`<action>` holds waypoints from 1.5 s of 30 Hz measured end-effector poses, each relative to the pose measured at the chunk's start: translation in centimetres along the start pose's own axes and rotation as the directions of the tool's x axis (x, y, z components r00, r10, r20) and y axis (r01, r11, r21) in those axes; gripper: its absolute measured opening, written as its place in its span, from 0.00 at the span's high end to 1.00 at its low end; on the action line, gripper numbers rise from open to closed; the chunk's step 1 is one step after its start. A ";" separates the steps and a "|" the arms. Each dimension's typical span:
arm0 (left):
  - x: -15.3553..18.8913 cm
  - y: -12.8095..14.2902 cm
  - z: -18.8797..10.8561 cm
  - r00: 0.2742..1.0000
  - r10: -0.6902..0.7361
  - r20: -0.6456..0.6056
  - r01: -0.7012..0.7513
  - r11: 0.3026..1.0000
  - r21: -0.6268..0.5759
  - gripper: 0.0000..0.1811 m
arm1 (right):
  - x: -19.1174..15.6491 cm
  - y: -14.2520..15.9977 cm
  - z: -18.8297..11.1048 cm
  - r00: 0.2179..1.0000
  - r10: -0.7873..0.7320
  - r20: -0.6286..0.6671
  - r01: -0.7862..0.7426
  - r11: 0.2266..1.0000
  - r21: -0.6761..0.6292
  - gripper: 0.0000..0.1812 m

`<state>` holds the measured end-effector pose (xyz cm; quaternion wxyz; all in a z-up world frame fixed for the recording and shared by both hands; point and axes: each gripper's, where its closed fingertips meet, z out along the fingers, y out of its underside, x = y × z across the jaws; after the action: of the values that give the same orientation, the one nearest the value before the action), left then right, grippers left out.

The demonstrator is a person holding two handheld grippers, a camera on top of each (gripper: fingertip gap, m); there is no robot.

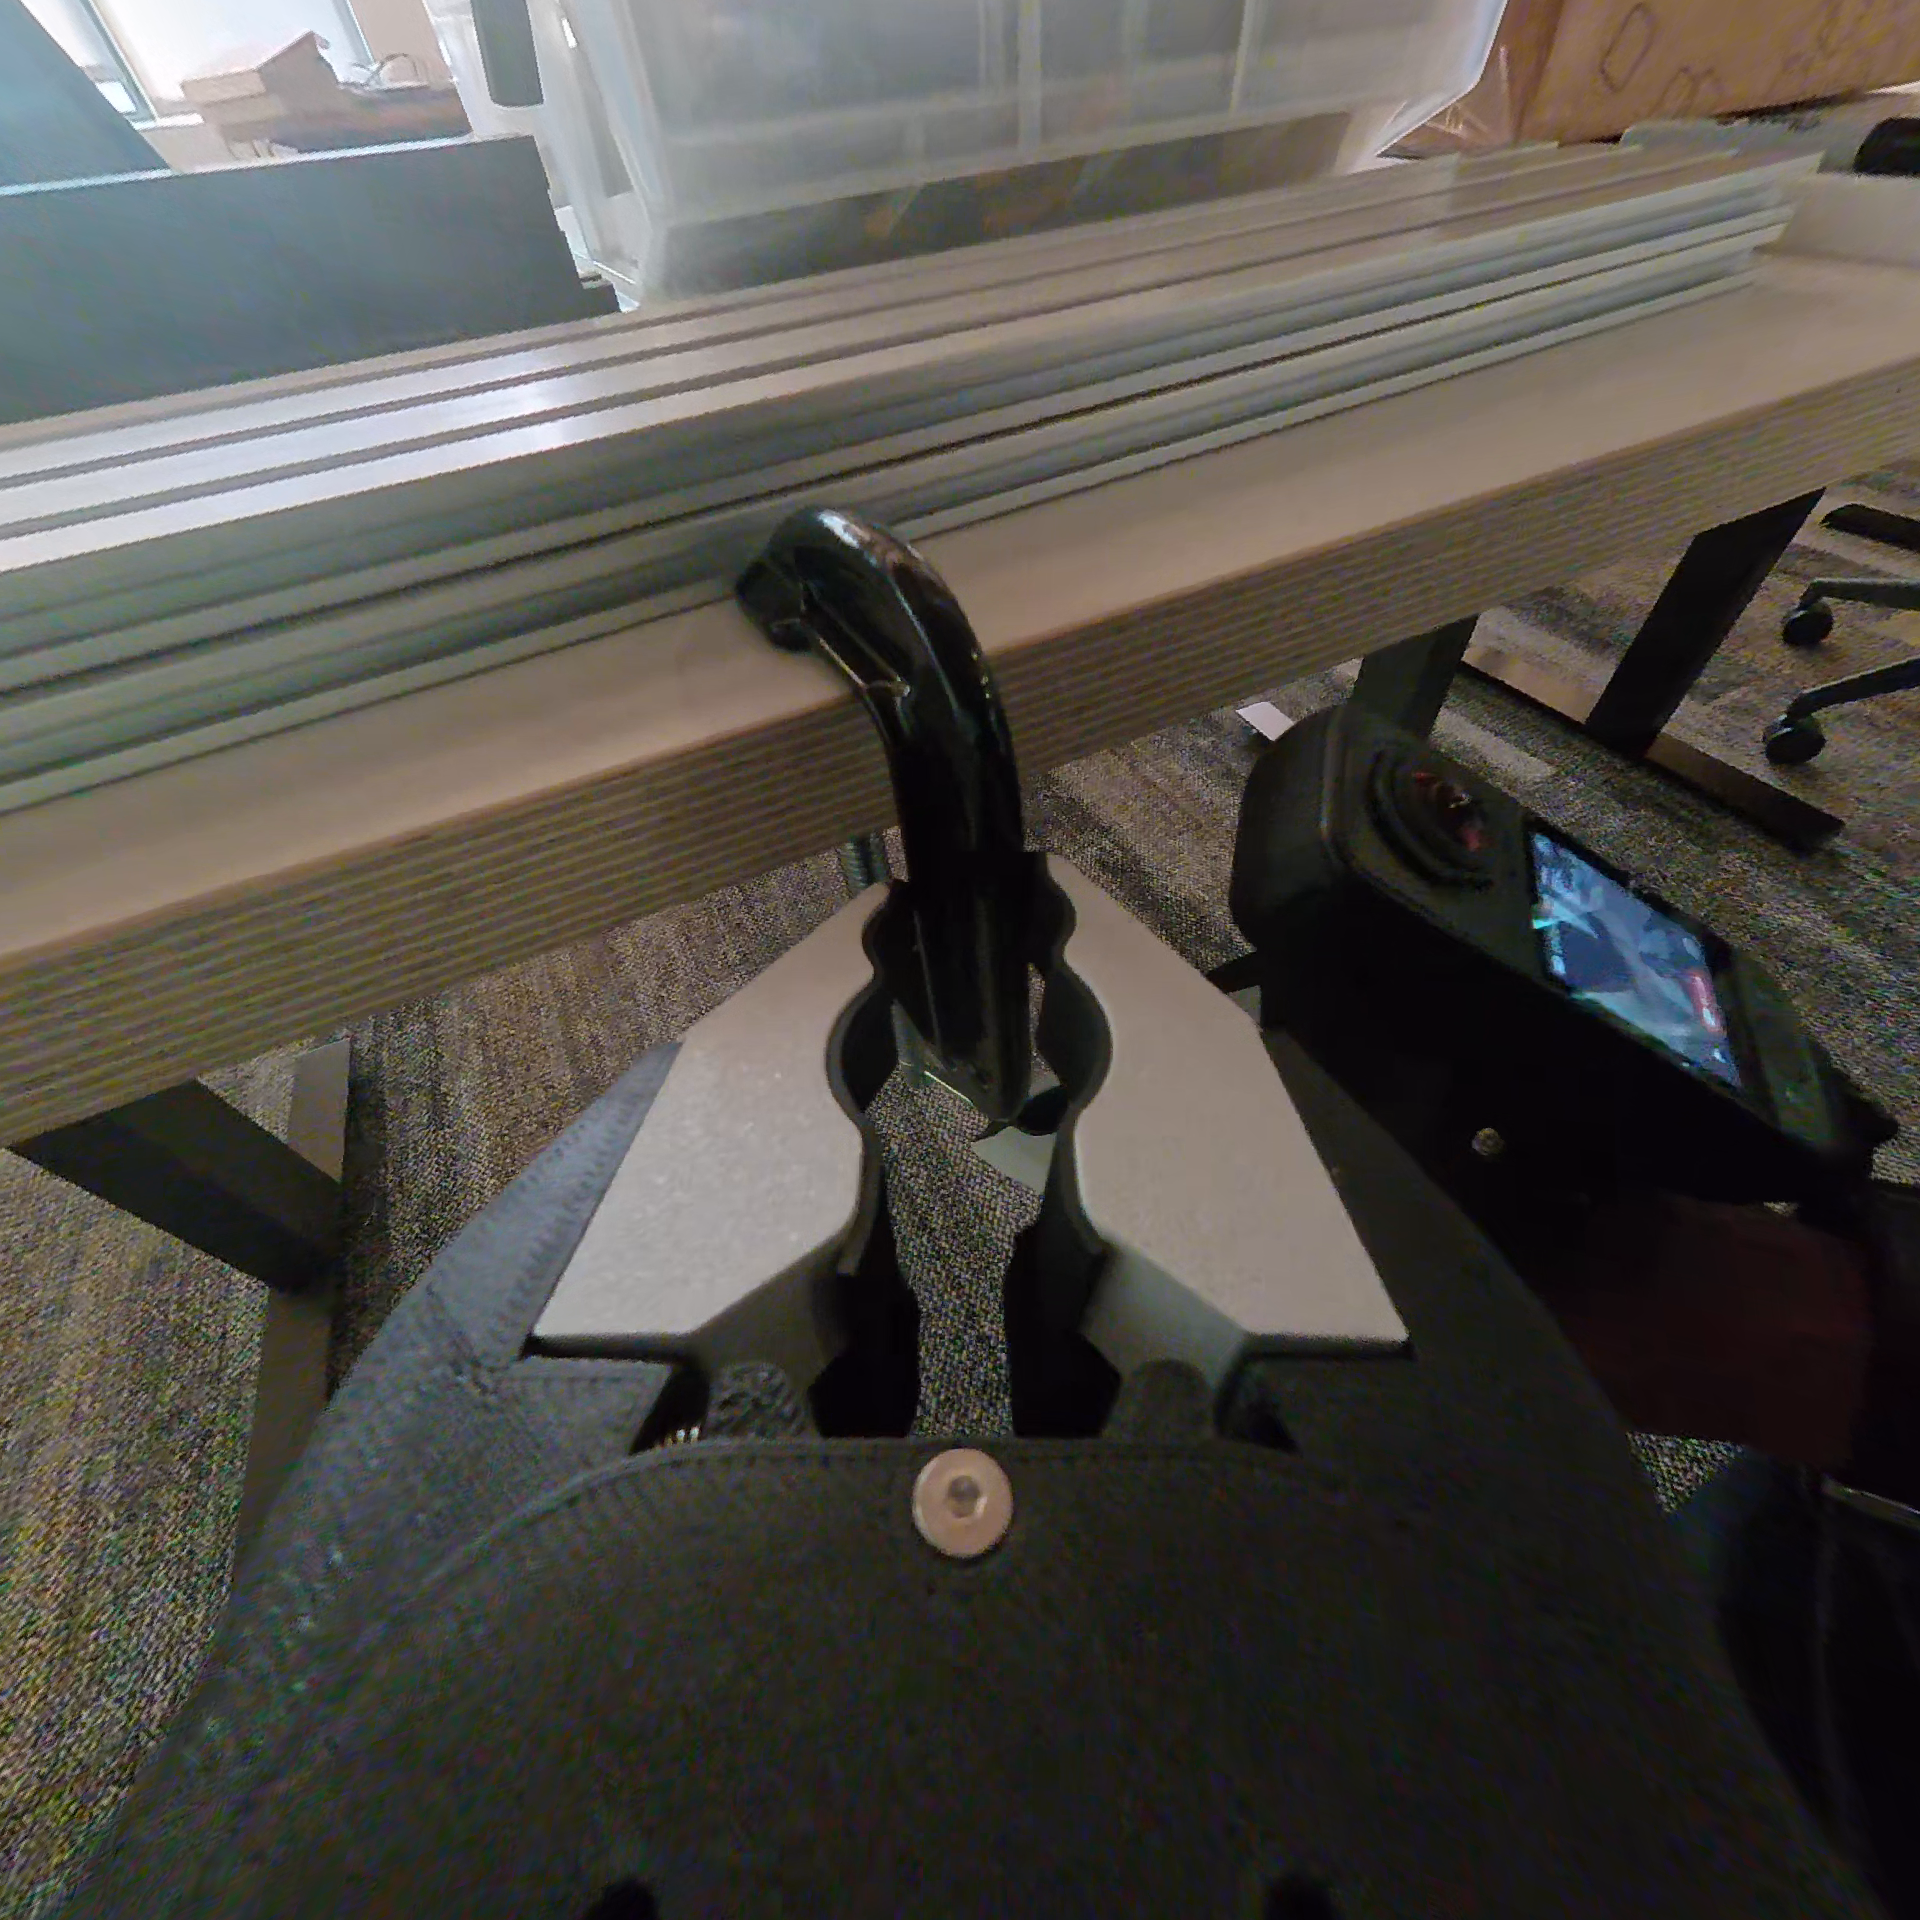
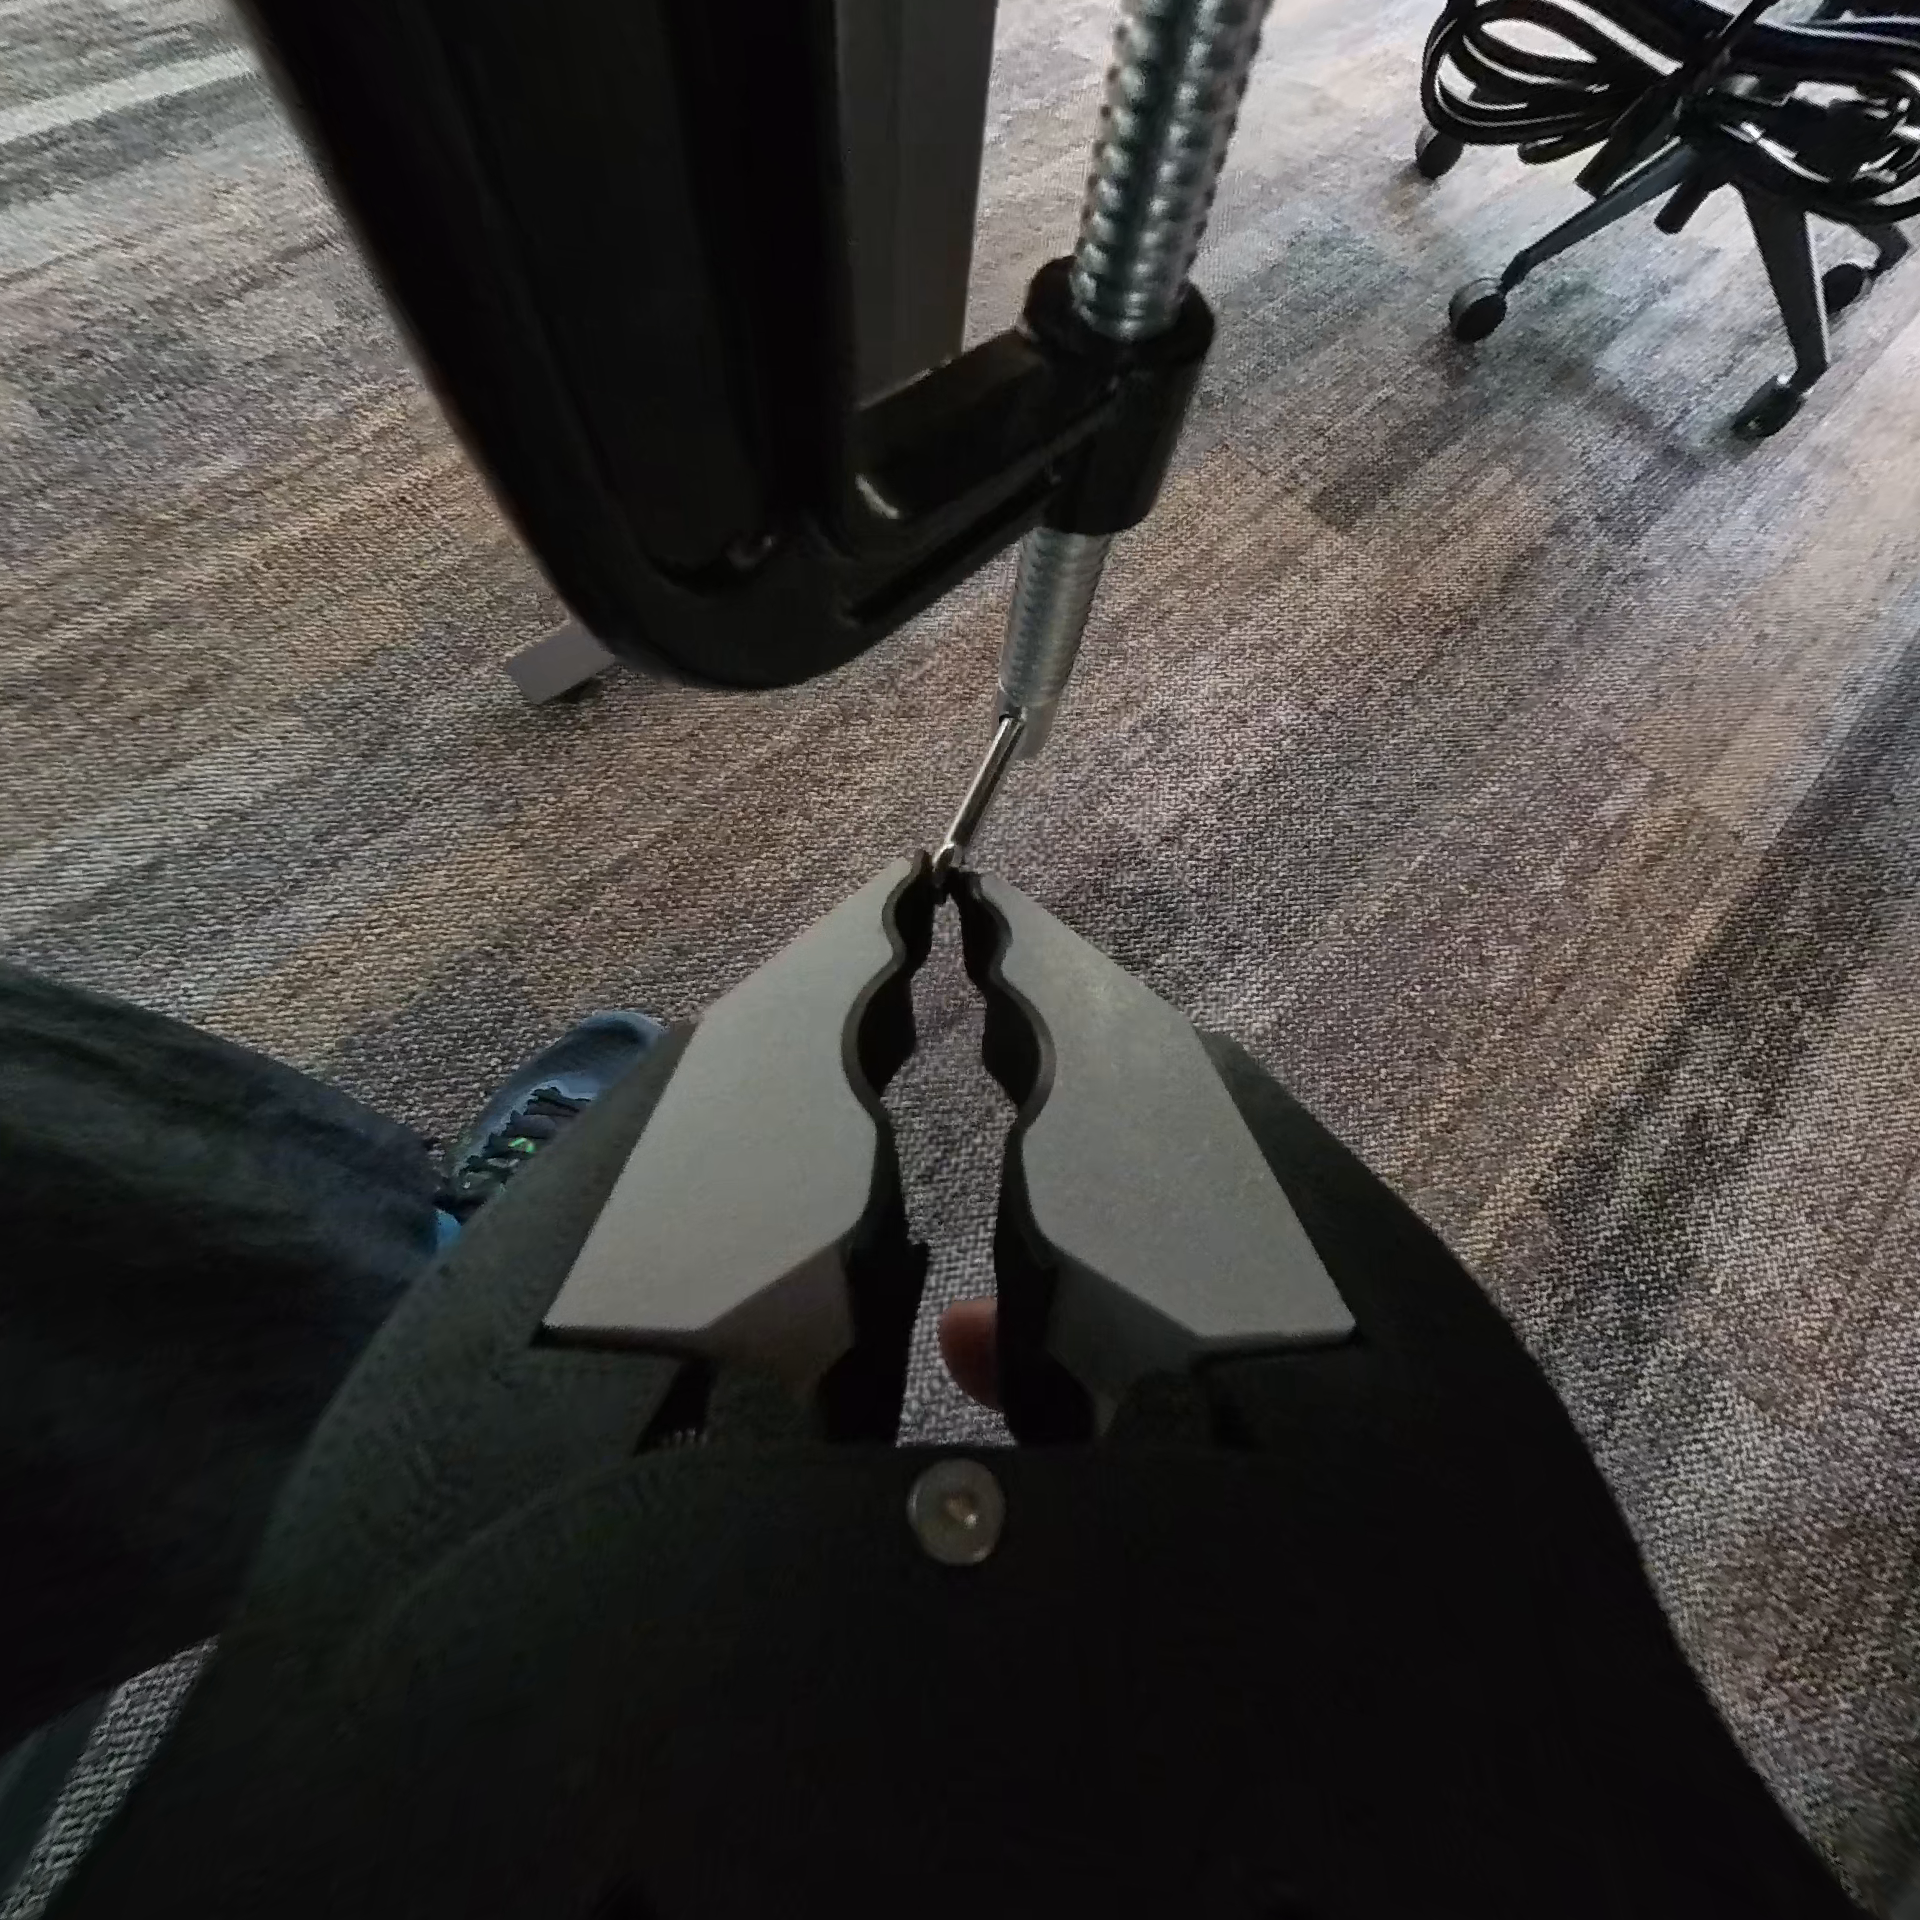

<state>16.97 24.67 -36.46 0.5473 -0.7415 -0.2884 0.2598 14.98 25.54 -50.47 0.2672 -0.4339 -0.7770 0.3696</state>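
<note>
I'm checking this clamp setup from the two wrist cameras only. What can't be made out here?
- Left wrist view: the black C-clamp frame's lower part, hidden by the left gripper.
- Right wrist view: the top of the threaded screw, cut off by the upper edge.
- Right wrist view: the end of the handle pin, hidden between the right gripper tips.

C-clamp point(image 1: 940, 790) hooks over near edge of tabletop point(image 1: 1351, 499), frame hangs down in front of edge. Rails point(image 1: 727, 416) lie lengthwise on top, behind clamp's upper end. Bin point(image 1: 987, 125) behind table. L gripper point(image 1: 961, 914) below edge, closed around clamp frame. R gripper point(image 1: 1507, 935) right of it, lower. Underneath: screw point(image 2: 1122, 208) passes thru clamp's lower arm, its handle pin point(image 2: 977, 790) pinched at R gripper point(image 2: 948, 871) tips. Chair base point(image 2: 1714, 208) far right on carpet point(image 2: 1455, 831).
</note>
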 end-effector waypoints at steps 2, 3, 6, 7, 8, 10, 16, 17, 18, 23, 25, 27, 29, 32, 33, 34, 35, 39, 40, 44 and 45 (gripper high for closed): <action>0.0 0.0 0.0 1.000 0.004 0.000 -0.004 1.000 -0.002 0.82 | 0.1 0.0 0.0 1.000 0.000 -0.001 0.000 1.000 -0.001 0.96; 0.0 0.0 0.0 1.000 0.003 0.000 -0.003 1.000 -0.003 0.82 | 0.1 0.0 0.0 1.000 0.000 -0.003 0.000 1.000 -0.001 0.96; 0.0 0.0 0.0 1.000 0.006 0.003 -0.006 1.000 -0.004 0.82 | 0.1 0.0 -0.2 1.000 -0.007 -0.013 0.007 1.000 -0.006 0.96; 0.0 0.0 0.0 1.000 0.006 0.002 -0.006 1.000 -0.005 0.82 | 0.1 0.0 -0.2 1.000 -0.008 -0.016 0.008 1.000 -0.008 0.96; 0.0 0.0 0.0 1.000 0.005 0.002 -0.005 1.000 -0.004 0.82 | 0.2 0.0 -0.2 1.000 -0.007 -0.017 0.007 1.000 -0.010 0.96; 0.0 0.0 0.1 1.000 0.008 0.005 -0.008 1.000 -0.007 0.82 | 0.3 0.0 -0.3 1.000 -0.007 -0.020 0.007 1.000 -0.015 0.96; 0.1 -0.2 0.1 0.999 -0.020 -0.035 0.020 1.000 0.006 0.82 | -0.2 -0.4 -0.4 0.999 0.000 -0.049 0.001 1.000 0.005 0.98; 0.2 -0.2 0.1 0.997 -0.035 -0.062 0.036 0.999 0.001 0.82 | -0.2 -0.3 -0.5 0.999 0.005 -0.041 -0.005 1.000 0.001 0.98; 0.2 -0.2 0.1 0.995 -0.049 -0.083 0.048 0.999 -0.008 0.82 | -0.5 0.0 -0.6 1.000 0.013 -0.021 -0.013 1.000 -0.010 0.98; 0.2 -0.8 -0.5 0.991 -0.095 -0.098 0.094 0.995 -0.014 0.78 | -1.5 1.1 -1.6 0.999 0.033 0.020 -0.031 0.998 -0.058 0.90; 0.1 -1.1 -1.5 0.986 -0.139 -0.090 0.139 0.990 -0.004 0.76 | -1.5 0.6 -2.6 0.996 0.080 0.033 -0.078 0.996 -0.043 0.87; -0.1 -1.2 -2.9 0.982 -0.175 -0.077 0.177 0.984 0.018 0.75 | -1.5 -0.3 -4.1 0.988 0.142 0.052 -0.142 0.990 -0.015 0.81; -0.2 -1.7 -4.7 0.973 -0.218 -0.078 0.223 0.973 0.066 0.74 | -1.5 -1.6 -5.8 0.978 0.196 0.066 -0.198 0.980 0.027 0.78; -0.6 -2.9 -7.9 0.947 -0.307 -0.096 0.319 0.936 0.150 0.73 | -1.8 -3.7 -8.8 0.963 0.251 0.097 -0.260 0.961 0.092 0.73; -0.7 -3.1 -9.0 0.937 -0.334 -0.099 0.346 0.923 0.168 0.72 | -2.0 -4.4 -10.0 0.958 0.267 0.108 -0.279 0.954 0.111 0.71; -0.8 -3.2 -10.0 0.929 -0.355 -0.104 0.369 0.911 0.184 0.72 | -2.3 -5.2 -11.2 0.953 0.281 0.118 -0.295 0.947 0.130 0.69; -0.8 -3.3 -11.1 0.920 -0.375 -0.111 0.390 0.899 0.199 0.72 | -2.5 -6.0 -12.5 0.948 0.291 0.126 -0.309 0.939 0.153 0.67; -0.7 -2.9 -14.5 0.882 -0.447 -0.151 0.471 0.845 0.253 0.72 | -3.2 -8.8 -17.5 0.935 0.322 0.149 -0.351 0.905 0.243 0.65; -0.6 -2.9 -15.1 0.870 -0.464 -0.169 0.493 0.830 0.262 0.72 | -3.5 -9.4 -18.6 0.927 0.340 0.161 -0.372 0.890 0.262 0.64; 0.0 -2.8 -16.3 0.848 -0.488 -0.206 0.528 0.808 0.260 0.71 | -4.4 -10.6 -21.5 0.869 0.442 0.223 -0.493 0.811 0.314 0.62; 0.3 -2.7 -16.4 0.847 -0.488 -0.212 0.530 0.810 0.250 0.71 | -4.9 -10.8 -21.9 0.851 0.464 0.246 -0.523 0.792 0.314 0.61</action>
<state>28.27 14.64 -29.56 0.7210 -0.5613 -0.3956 0.0924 28.31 25.02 -29.46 0.1763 -0.5335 -0.5708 0.5988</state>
